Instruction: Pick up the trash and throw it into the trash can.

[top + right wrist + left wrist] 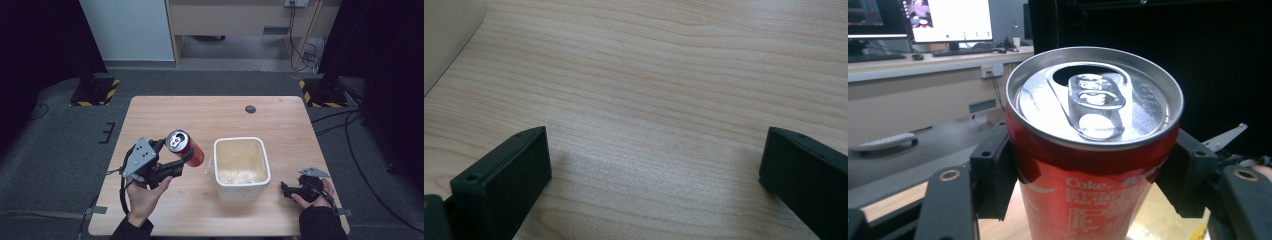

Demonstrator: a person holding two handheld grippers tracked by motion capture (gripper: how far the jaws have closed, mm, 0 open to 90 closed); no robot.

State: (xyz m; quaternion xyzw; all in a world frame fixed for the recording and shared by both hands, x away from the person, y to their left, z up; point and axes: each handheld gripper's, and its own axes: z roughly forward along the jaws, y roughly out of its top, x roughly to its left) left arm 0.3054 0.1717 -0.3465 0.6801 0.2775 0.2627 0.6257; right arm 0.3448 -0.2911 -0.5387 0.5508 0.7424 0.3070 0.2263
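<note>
Left of centre, the left gripper (176,159) clamps an opened red can (185,148) mid-body: thin, slick, probably dentable; the right gripper (289,190) rests wide open, empty.

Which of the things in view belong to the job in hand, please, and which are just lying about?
In the job: red can, left gripper, white tub.
Lying about: right gripper, idle on the table; dark disc.
</note>
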